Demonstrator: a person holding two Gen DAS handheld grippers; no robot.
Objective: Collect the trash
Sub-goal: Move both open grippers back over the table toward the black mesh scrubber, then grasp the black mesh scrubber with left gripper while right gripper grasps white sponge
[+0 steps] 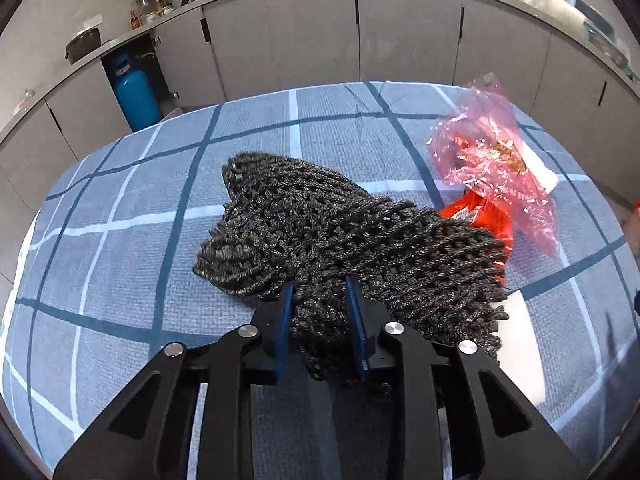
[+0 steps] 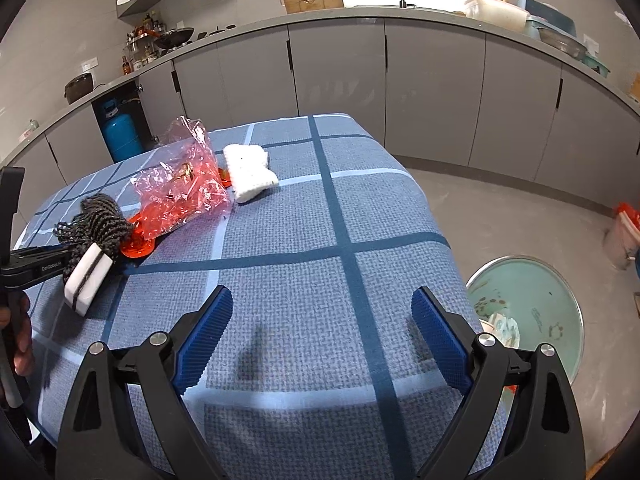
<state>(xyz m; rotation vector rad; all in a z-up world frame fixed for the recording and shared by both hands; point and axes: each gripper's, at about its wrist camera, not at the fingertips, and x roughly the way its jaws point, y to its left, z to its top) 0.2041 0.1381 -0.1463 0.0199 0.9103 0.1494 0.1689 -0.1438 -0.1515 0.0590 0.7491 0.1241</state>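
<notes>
Black netting (image 1: pixel 320 236), the biggest piece, is clamped between the fingers of the left gripper (image 1: pixel 322 304) above the checked tablecloth (image 2: pixel 304 264), so I judge collection barely begun. Left on the table: one pink plastic bag (image 2: pixel 180 184), one white cloth (image 2: pixel 248 172), one red wrapper (image 2: pixel 138 246). One bin (image 2: pixel 528 312) waits on the floor, some scraps inside. Right gripper (image 2: pixel 322 312) hangs spread apart, holding nothing.

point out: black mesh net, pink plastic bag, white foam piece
black mesh net (image 1: pixel 320 232): left wrist view, middle of the bunched netting.
pink plastic bag (image 2: pixel 180 184): right wrist view, centre of the crumpled film.
white foam piece (image 2: pixel 249 172): right wrist view, its top face.
</notes>
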